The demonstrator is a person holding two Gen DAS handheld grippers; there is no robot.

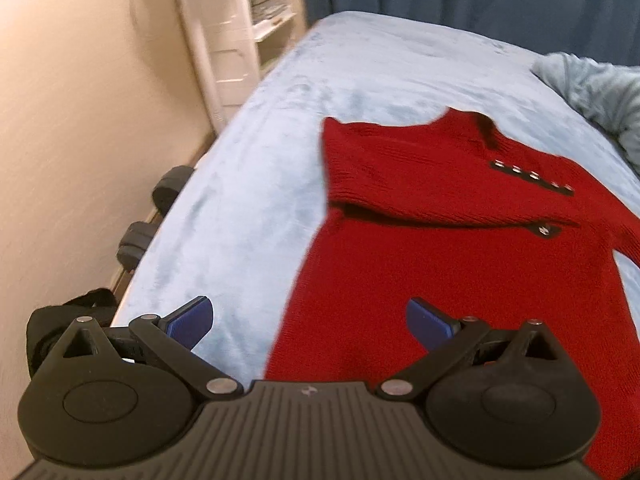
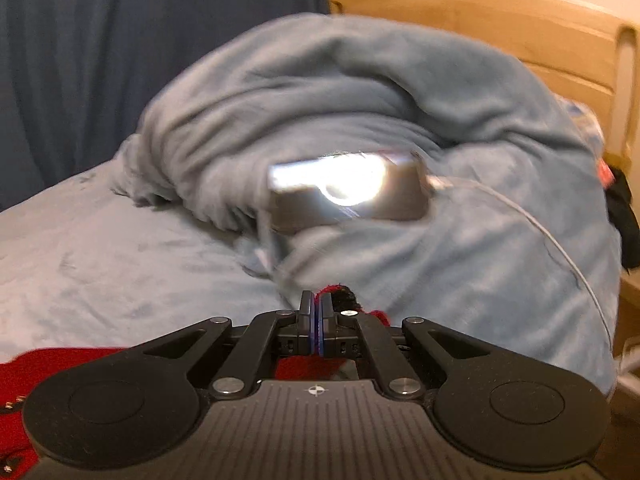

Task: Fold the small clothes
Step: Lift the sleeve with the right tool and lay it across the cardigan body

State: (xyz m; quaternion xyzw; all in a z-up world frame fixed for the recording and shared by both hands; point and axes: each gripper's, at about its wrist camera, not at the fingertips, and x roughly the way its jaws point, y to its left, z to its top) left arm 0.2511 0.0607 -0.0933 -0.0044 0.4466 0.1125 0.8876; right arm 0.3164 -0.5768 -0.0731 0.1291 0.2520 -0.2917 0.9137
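A red knit sweater lies flat on the light blue bed cover, one sleeve folded across its chest, with a row of silver studs near the shoulder. My left gripper hovers open over the sweater's lower left edge, one blue pad over the cover and the other over the red knit, nothing between them. My right gripper is shut, and a bit of the red sweater with dark trim pokes out beside its fingertips. More red knit hangs beneath that gripper.
A bunched light blue blanket is heaped ahead of the right gripper, with a glowing phone and its white cable on it. A wooden headboard stands behind. A white shelf unit, dark curtain and dark items on the floor flank the bed.
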